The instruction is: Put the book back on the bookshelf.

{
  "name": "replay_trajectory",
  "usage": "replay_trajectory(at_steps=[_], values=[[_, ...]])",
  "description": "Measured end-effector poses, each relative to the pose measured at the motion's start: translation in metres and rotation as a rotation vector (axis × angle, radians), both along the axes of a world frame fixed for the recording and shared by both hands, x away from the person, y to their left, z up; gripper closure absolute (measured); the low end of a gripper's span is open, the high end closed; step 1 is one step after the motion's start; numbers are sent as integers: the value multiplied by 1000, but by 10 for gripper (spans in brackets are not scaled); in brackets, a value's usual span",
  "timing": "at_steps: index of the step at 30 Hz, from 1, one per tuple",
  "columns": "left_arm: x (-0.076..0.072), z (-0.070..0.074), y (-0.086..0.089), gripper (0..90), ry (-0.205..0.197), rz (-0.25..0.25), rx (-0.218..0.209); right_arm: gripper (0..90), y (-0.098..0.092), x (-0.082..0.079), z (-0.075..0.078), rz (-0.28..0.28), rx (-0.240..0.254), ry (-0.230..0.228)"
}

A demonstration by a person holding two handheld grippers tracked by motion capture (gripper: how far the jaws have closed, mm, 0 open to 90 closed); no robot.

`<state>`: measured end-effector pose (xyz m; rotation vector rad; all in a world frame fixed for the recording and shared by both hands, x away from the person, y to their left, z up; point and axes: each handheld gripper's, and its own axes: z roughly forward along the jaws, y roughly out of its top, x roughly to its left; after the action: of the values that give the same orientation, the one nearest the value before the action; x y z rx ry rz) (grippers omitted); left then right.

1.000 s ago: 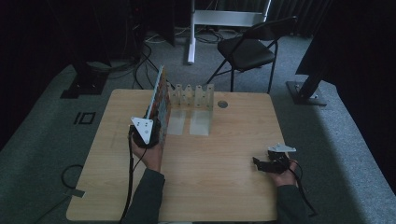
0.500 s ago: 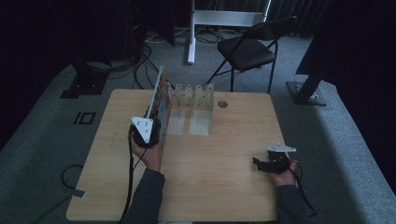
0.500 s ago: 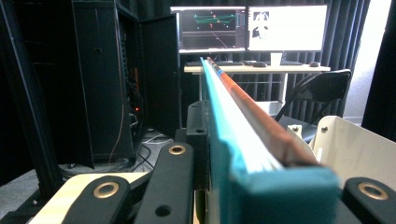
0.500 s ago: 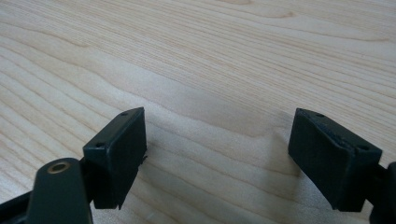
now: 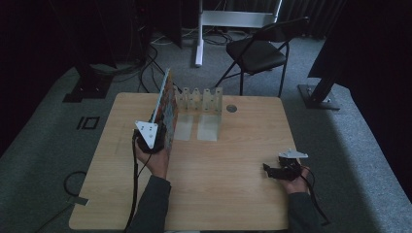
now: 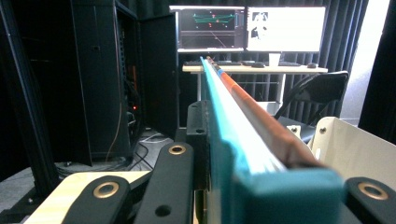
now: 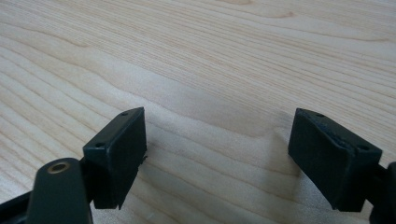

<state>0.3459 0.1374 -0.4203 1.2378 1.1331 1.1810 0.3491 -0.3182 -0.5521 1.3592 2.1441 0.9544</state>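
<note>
A thin, colourful book (image 5: 166, 104) stands on edge on the wooden table (image 5: 233, 160), at the left end of a clear divider rack (image 5: 200, 99). My left gripper (image 5: 158, 133) is shut on the book's near end, held by a hand from below. In the left gripper view the book's teal and orange edges (image 6: 243, 135) run away from me between the black fingers (image 6: 173, 182). My right gripper (image 5: 271, 170) rests low at the table's front right. Its jaws stand open (image 7: 217, 154) over bare wood with nothing between them.
A small round grommet (image 5: 231, 108) sits right of the rack. Behind the table stand a black folding chair (image 5: 257, 51) and a white stand (image 5: 233, 17). A dark cabinet (image 6: 98, 79) and a desk with monitors (image 6: 247, 28) lie beyond.
</note>
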Motion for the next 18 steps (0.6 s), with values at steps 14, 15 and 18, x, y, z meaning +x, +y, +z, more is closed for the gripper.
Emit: replay_trajectory(at_steps=[14, 15, 18], values=[[0, -1, 3, 794, -7, -1, -11, 189, 0, 0, 0, 0, 0, 0], [0, -1, 3, 794, -9, -1, -12, 189, 0, 0, 0, 0, 0, 0], [-1, -2, 3, 787, -15, 0, -8, 189, 0, 0, 0, 0, 0, 0]])
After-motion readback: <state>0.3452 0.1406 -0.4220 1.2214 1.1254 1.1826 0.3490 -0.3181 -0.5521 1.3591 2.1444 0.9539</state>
